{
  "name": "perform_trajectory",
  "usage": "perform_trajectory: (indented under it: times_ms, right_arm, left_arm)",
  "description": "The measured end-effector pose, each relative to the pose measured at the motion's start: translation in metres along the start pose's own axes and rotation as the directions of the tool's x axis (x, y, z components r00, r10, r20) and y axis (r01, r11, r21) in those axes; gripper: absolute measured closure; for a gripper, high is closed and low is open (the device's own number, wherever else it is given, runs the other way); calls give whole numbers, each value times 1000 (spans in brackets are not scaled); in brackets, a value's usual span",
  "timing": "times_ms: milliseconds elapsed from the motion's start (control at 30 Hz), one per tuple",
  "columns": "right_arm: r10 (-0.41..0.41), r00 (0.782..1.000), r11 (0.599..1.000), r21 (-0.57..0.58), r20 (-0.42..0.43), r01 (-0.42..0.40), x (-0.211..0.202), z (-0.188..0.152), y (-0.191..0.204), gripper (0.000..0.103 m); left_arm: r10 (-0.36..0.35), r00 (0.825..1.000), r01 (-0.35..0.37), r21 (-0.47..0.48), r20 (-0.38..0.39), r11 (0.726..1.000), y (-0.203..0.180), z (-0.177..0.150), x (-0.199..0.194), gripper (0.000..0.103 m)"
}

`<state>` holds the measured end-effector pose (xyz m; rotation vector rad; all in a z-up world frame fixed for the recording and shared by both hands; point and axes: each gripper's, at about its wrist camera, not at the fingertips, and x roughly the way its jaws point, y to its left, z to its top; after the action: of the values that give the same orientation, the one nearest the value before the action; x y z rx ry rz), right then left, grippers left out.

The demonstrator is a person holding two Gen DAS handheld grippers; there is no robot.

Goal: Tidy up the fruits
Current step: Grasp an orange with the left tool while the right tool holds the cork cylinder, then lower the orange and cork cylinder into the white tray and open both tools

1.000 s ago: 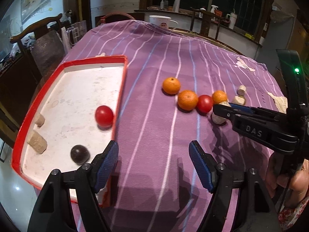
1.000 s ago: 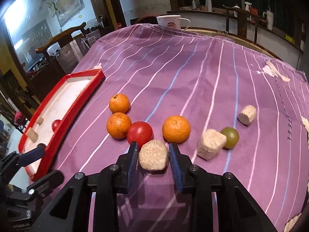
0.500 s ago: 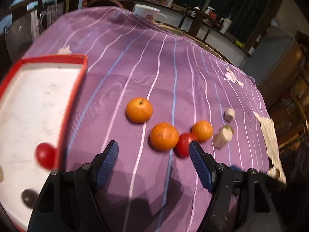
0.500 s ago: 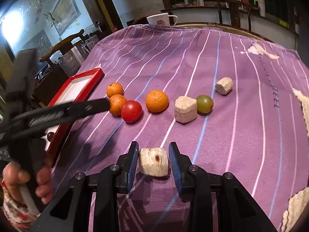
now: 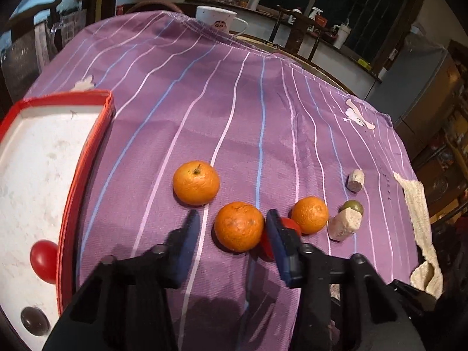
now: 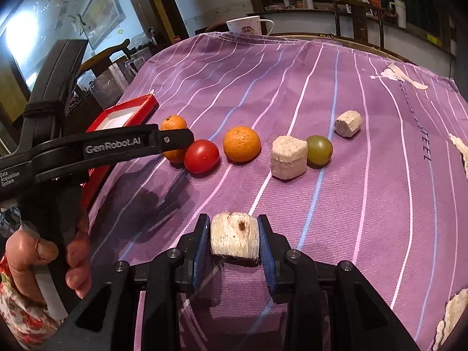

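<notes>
My left gripper is open with its jaws on either side of an orange on the purple striped cloth. A red tomato sits just behind the right jaw, another orange right of it, and a third orange further back. The red-rimmed white tray at left holds a red tomato and a dark fruit. My right gripper is shut on a pale cork-like block, held above the cloth.
A pale block, a green fruit and a small pale piece lie right of the oranges. A white mug stands at the cloth's far edge. A beige rag lies at the right edge.
My left gripper has moved from the tray toward the fruit row and now straddles the middle orange. My right gripper has pulled back and lifted the pale block.
</notes>
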<state>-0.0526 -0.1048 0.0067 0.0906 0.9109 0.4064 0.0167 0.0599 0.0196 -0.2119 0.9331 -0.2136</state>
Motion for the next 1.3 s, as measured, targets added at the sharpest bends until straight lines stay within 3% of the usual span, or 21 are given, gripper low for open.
perform_trajectory:
  times_ms: [300,500,700,967,1133,1300]
  right_arm:
    - [21,999,1000,15,40,-21,-21,1,5,68]
    - [28,998,999,-30,56,-26,-34,4,29,68]
    - [87,994,993,-81,69,-81,-42,24,67,68]
    - [213,977,971,-105,-14,-213,14,60,142,68]
    - [243,966,957,-145,-87,-253,62,74,188,68]
    - [203,970,946,-229,-136,-230,97,77,224,68]
  left_arm:
    - [19,999,-18,-26,38,1000,12,-14,-38,70]
    - [52,996,-48,-48,76,998,44,-24,-84,70]
    - [195,975,-188,-72,107,979,99,-10,-122,70]
    - [309,949,-295,-167,59,941,180,11,-116,70]
    - [285,958,-277,-209,9,938,205,17,-103,70]
    - [255,967,-253,-229,-18,940,214,18,-93,69]
